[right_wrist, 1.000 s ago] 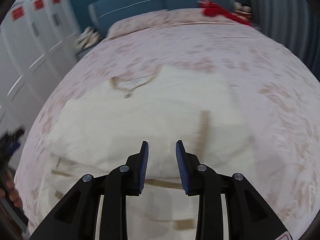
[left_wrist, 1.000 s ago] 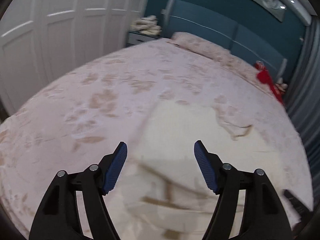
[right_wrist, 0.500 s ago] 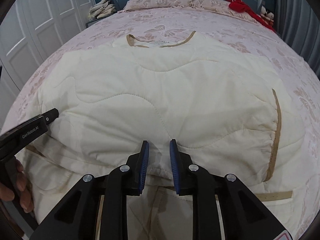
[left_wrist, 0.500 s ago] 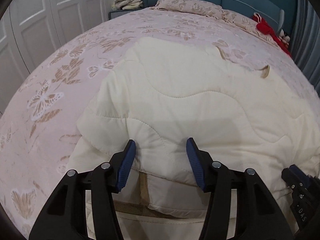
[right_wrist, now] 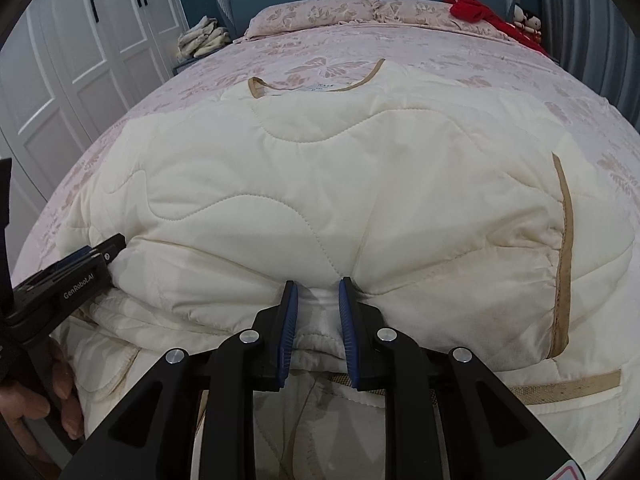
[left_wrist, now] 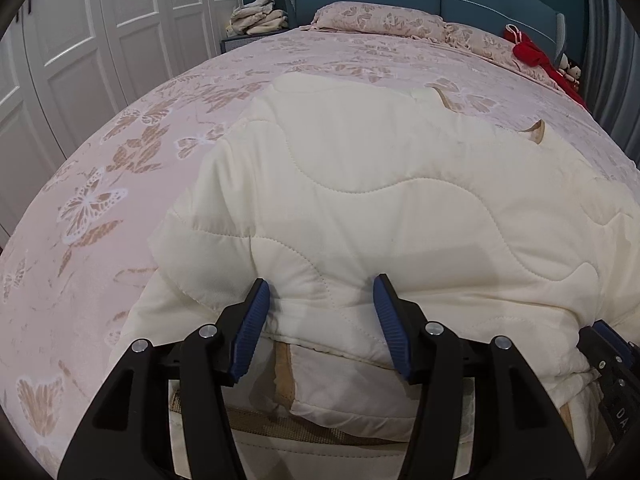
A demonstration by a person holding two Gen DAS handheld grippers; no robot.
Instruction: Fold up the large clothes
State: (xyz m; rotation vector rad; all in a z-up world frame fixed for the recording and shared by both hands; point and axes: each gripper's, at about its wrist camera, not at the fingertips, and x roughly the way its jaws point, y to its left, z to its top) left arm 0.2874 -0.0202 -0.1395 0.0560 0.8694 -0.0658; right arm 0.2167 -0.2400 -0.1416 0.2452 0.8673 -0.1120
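A cream quilted jacket point(left_wrist: 380, 200) with tan trim lies on the pink bed, its near part folded over itself; it also shows in the right wrist view point(right_wrist: 320, 184). My left gripper point(left_wrist: 322, 300) has its jaws apart, straddling a bulge of the folded edge on the jacket's left side. My right gripper point(right_wrist: 316, 300) is shut on a pinch of the folded edge near the middle. The tan neckline point(right_wrist: 316, 86) lies at the far end. The left gripper's body also shows in the right wrist view point(right_wrist: 68, 280).
The pink butterfly bedspread point(left_wrist: 120, 184) surrounds the jacket. White wardrobe doors point(left_wrist: 80, 40) stand on the left. Pillows point(right_wrist: 320, 12) and a red item point(right_wrist: 480, 10) lie at the blue headboard. Folded laundry point(left_wrist: 258, 14) sits on a nightstand.
Both grippers dropped to the jacket's near folded edge. The left jaws narrowed around the fold. The right jaws now pinch the fabric.
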